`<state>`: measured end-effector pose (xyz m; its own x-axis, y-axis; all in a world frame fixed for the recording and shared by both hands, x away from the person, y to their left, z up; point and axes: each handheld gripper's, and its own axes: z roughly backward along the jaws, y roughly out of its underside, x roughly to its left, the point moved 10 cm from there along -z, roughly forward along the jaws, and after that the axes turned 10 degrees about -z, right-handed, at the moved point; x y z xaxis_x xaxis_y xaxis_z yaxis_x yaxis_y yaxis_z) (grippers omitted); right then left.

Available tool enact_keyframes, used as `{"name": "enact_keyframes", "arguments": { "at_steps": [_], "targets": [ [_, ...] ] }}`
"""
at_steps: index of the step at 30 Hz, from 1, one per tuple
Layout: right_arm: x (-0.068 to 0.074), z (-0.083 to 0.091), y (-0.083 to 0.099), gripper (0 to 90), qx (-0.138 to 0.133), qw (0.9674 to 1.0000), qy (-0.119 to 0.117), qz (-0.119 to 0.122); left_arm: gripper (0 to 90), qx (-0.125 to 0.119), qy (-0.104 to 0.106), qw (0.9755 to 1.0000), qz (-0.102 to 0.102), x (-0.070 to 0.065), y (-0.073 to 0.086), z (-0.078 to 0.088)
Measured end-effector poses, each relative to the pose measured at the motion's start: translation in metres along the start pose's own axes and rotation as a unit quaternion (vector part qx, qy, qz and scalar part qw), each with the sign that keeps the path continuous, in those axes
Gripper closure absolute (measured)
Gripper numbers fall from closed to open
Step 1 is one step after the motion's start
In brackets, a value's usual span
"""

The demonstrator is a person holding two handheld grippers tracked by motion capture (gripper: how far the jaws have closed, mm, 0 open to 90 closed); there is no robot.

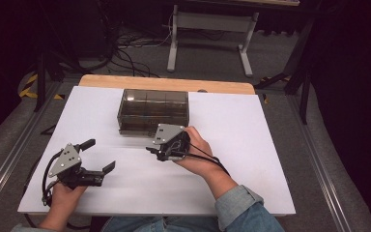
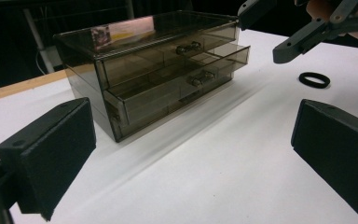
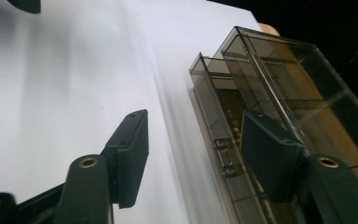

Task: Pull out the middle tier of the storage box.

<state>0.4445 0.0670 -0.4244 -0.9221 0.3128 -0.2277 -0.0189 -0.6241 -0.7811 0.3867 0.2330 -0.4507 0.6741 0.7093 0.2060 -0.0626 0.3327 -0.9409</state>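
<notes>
A smoky see-through drawer box (image 1: 153, 110) stands at the middle back of the white table (image 1: 251, 159). One of its drawers (image 2: 177, 93) sticks out a little at the front. My right gripper (image 1: 157, 149) hovers just in front of the box, open, with nothing between its pads (image 3: 198, 156); the drawer handle (image 3: 226, 158) lies beyond its jaws. A small black ring (image 2: 314, 80) lies flat on the table under that gripper (image 2: 272, 30). My left gripper (image 1: 99, 155) rests open at the front left, its jaws (image 2: 193, 158) facing the box with nothing held.
The wooden table edge (image 1: 166, 83) runs behind the box. Past it on the floor are a white stand's legs (image 1: 207, 43) and cables (image 1: 125, 53). Metal rails (image 1: 314, 159) run along both table sides. White surface lies bare left and right of the box.
</notes>
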Motion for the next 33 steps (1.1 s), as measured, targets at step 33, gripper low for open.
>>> {"name": "enact_keyframes", "arguments": {
  "at_steps": [33],
  "targets": [
    [-0.047, -0.022, 0.026, 44.8, 0.063, 0.9950, -0.010, -0.076, 0.5, 0.001, 0.002, 1.0000, -0.001, 0.000, 0.000, 0.000]
  ]
}}
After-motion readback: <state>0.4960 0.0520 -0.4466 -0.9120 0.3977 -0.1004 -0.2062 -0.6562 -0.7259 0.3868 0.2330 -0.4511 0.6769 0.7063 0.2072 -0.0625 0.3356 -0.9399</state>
